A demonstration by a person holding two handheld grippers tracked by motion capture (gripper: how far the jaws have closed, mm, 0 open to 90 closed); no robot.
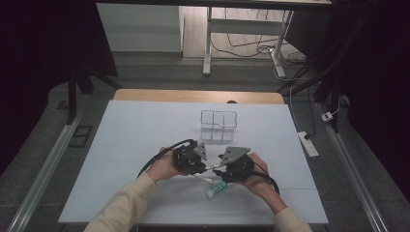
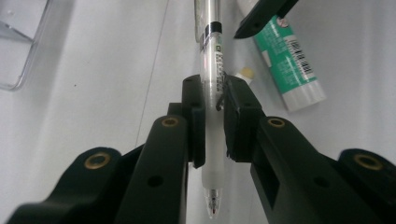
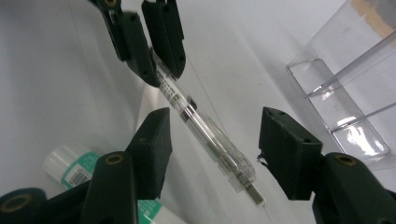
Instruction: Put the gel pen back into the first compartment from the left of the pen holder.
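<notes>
Pen, clear-barrelled, clamped crosswise in the left tongs, writing tip toward that camera, push-button end reaching out between the jaws of the right tongs. Held just above the counter, near its front edge, close before the person. Left tongs shut tight on the barrel near the grip section. Right tongs roughly half open, pads either side of the button end but not yet pressing on it; nothing gripped there.

Risks from here, judged only: pen lying slantwise across the right jaws rather than square, so a closing pad could catch the clip or the button end alone and lever the barrel round in the left grip. Smooth plastic barrel, so a slip lengthwise likely if both tongs pull apart. Glue stick, green-labelled, lying on the counter just beside and below the right tongs, its cap off near the pen; a low sweep could knock either away. Clear plastic organizer, divided, standing farther back, well apart from the work.

Both hands low over the counter, forearms coming in from the near edge, left hand and right hand turned inward so the two tongs face each other nearly nose to nose, about level.
</notes>
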